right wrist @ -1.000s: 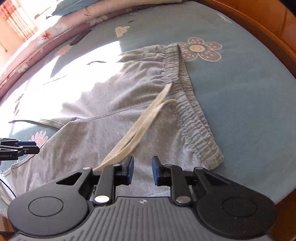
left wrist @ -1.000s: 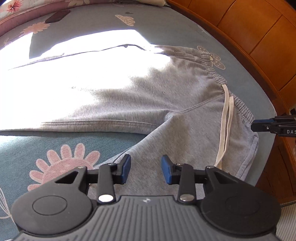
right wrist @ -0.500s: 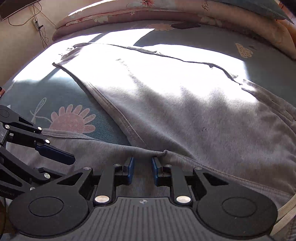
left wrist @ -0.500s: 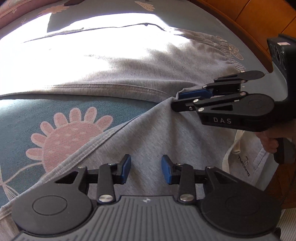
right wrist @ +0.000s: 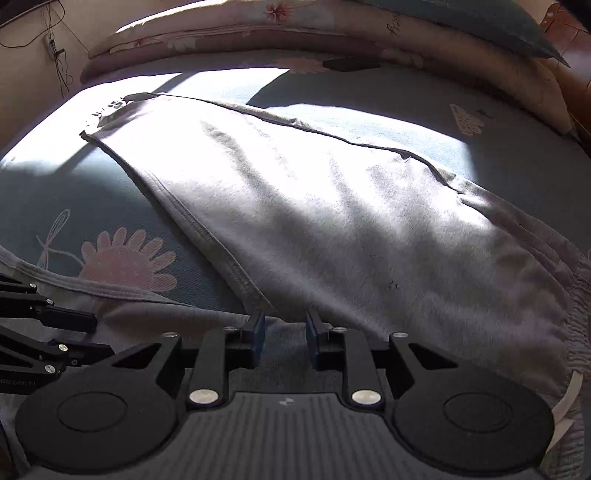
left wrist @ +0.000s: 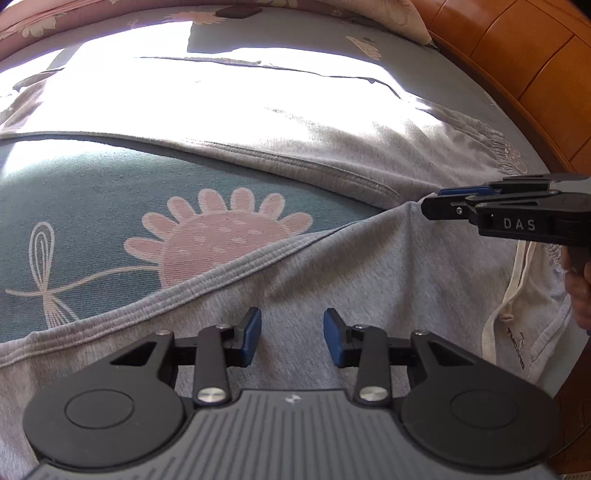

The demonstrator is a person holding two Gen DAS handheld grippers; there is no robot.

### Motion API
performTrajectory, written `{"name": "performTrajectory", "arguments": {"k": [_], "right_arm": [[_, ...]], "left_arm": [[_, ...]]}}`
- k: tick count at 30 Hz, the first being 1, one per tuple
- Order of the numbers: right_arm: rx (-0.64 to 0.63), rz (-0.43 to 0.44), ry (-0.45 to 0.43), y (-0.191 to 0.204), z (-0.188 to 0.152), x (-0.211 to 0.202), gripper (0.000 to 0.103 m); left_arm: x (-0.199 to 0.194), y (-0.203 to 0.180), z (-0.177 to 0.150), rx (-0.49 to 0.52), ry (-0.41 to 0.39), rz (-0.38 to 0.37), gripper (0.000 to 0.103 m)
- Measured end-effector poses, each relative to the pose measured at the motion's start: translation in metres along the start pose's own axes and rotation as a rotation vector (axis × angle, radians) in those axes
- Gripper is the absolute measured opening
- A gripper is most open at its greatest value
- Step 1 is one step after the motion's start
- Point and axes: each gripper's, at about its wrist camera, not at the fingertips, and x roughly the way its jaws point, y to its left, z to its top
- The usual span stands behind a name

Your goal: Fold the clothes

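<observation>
Bed: teal sheet (left wrist: 92,206) with pink flower prints, hard sunlight across the far half.
Room: orange wooden headboard (left wrist: 517,48) along one side, rolled floral bedding (right wrist: 258,26) at the far edge, cables on a beige wall (right wrist: 29,74).
Clothes: grey sweatpants (left wrist: 332,155) spread flat on the bed, legs splayed, white drawstring (left wrist: 506,302) by the waistband.
Left hand-held gripper (left wrist: 291,338): jaws apart, hovering over the near leg, nothing pinched.
Right hand-held gripper (right wrist: 282,341): jaws opening at the crotch seam, grey cloth under the gap; pads not pressing it.
</observation>
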Motion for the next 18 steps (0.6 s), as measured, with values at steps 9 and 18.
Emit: {"name": "performTrajectory", "arguments": {"k": [9, 18], "right_arm": [[0.153, 0.023, 0.052, 0.07, -0.015, -0.018, 0.032], [0.078, 0.096, 0.107, 0.144, 0.006, 0.0, 0.036]], "left_arm": [[-0.087, 0.095, -0.016, -0.159, -0.144, 0.091, 0.032], [-0.183, 0.253, -0.104, -0.732, -0.258, 0.538, 0.032]]}}
